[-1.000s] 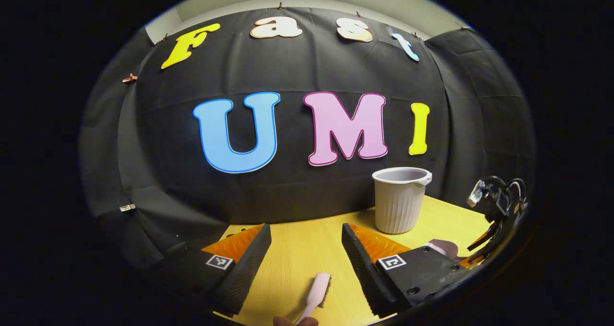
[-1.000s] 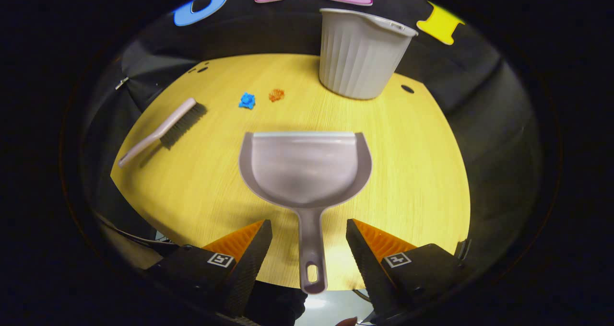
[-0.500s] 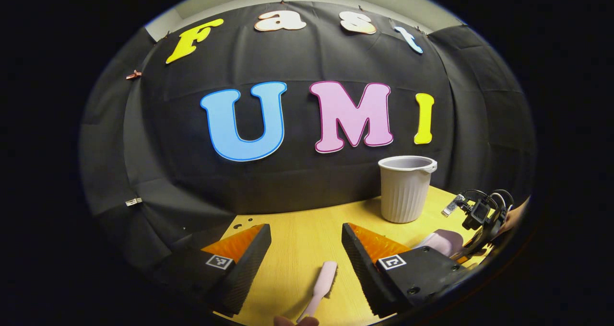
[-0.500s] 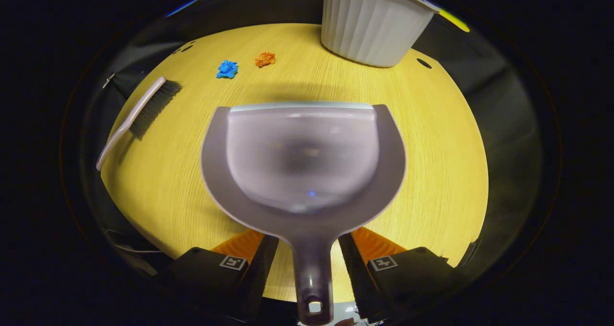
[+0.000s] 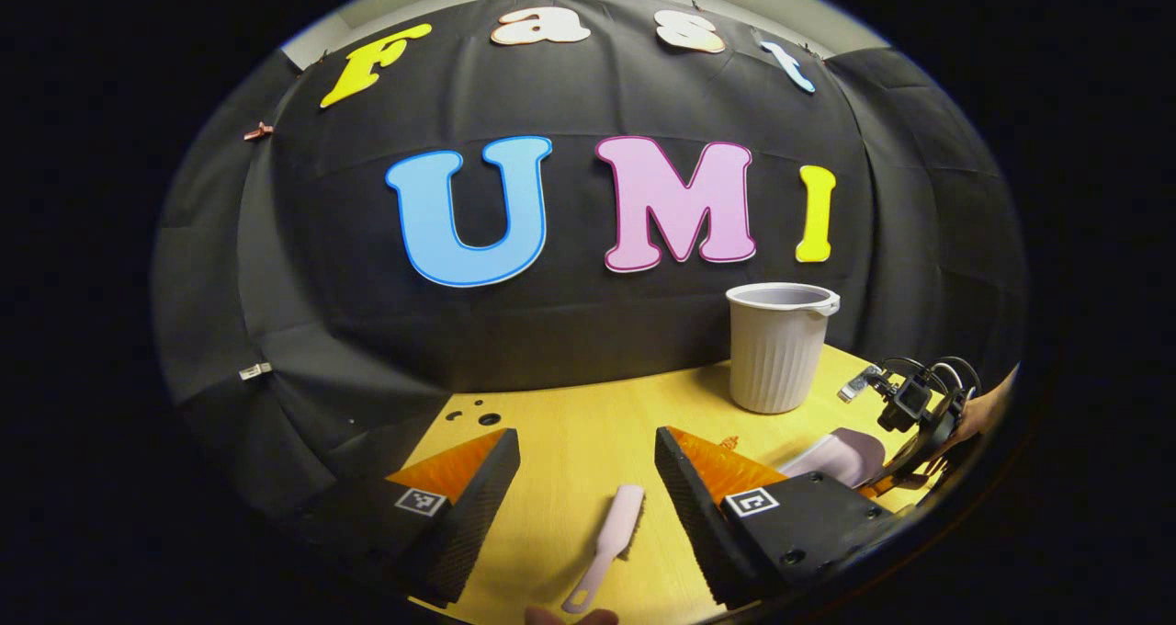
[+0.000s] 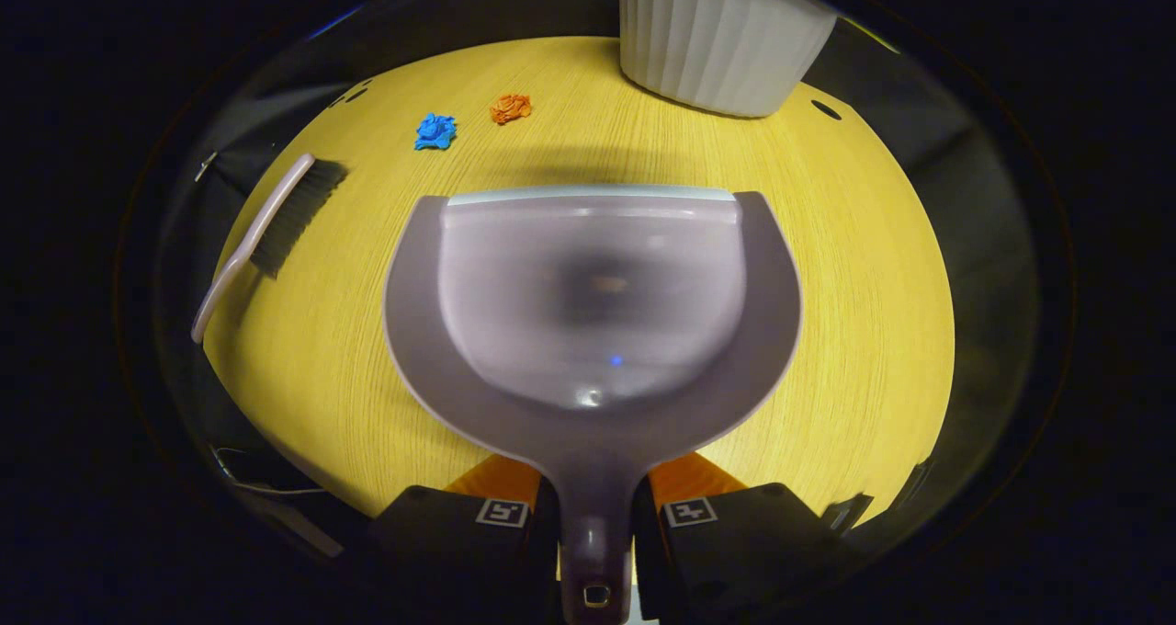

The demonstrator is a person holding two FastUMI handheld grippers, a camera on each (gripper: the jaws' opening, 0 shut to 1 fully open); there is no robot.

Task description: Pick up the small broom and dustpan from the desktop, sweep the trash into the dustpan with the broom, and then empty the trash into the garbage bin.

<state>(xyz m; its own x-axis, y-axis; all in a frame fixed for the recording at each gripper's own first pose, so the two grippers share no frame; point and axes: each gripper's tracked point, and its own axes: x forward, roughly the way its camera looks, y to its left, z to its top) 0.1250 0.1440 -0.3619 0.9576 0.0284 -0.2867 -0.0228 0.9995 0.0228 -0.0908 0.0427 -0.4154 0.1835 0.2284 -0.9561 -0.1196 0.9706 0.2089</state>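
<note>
In the right gripper view a grey dustpan (image 6: 593,312) lies flat on the yellow desktop (image 6: 854,267), mouth facing away. My right gripper (image 6: 593,482) is shut on its handle. The pink broom (image 6: 271,230) lies at the left edge. A blue scrap (image 6: 435,131) and an orange scrap (image 6: 510,107) lie beyond the pan. In the left gripper view my left gripper (image 5: 586,464) hangs open above the desk, with the broom (image 5: 608,544) lying below and between its fingers, untouched. The right gripper (image 5: 905,404) and dustpan (image 5: 841,455) show at the far right.
A ribbed grey garbage bin (image 5: 779,349) stands upright at the back right of the desk; its wall (image 6: 721,37) sits just beyond the dustpan's mouth. Small holes (image 5: 478,416) mark the desk's back left corner. Black cloth walls close off the back and sides.
My right gripper moved forward over the dustpan's handle and shut on it. The left gripper dipped slightly, bringing more of the desk and the broom into sight.
</note>
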